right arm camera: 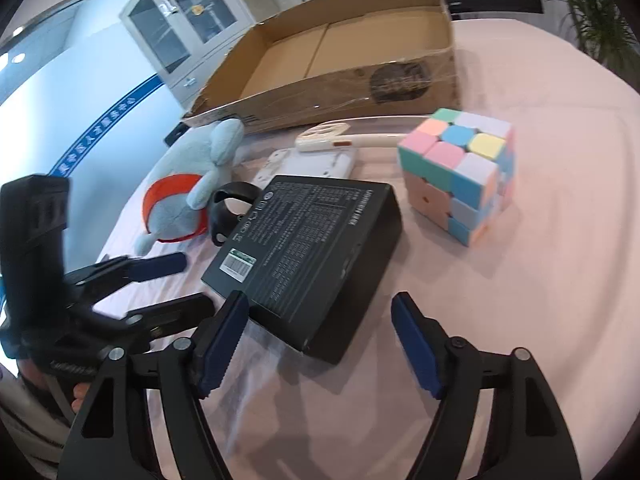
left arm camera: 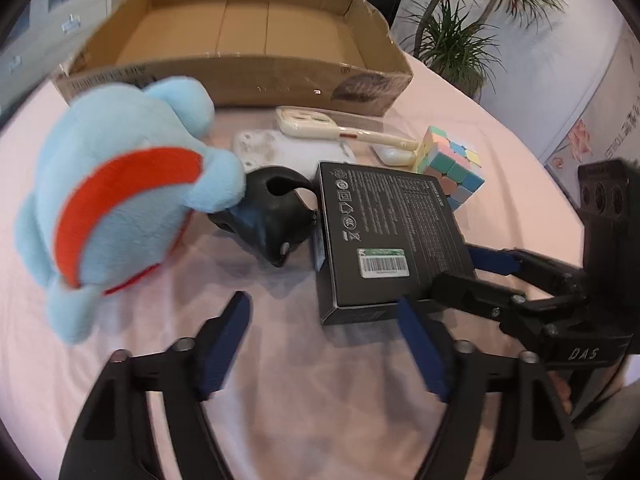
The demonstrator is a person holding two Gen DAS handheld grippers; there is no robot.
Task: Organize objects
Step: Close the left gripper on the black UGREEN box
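Lying partly hidden behind the black box (left arm camera: 384, 232): one black curved object (left arm camera: 272, 216), identity unclear, and one white flat item (left arm camera: 288, 150). Showing one of each: blue plush toy (left arm camera: 120, 200) with orange band, pastel puzzle cube (right arm camera: 460, 172), cream handled tool (left arm camera: 340, 130), open cardboard box (left arm camera: 240, 72) at the far end of the pink table (right arm camera: 520, 320). Resting flat mid-table, label side up with barcode sticker: black box. Standing apart, holding nothing: left gripper (left arm camera: 324, 344). Standing apart, straddling the black box's near corner: right gripper (right arm camera: 320, 340).
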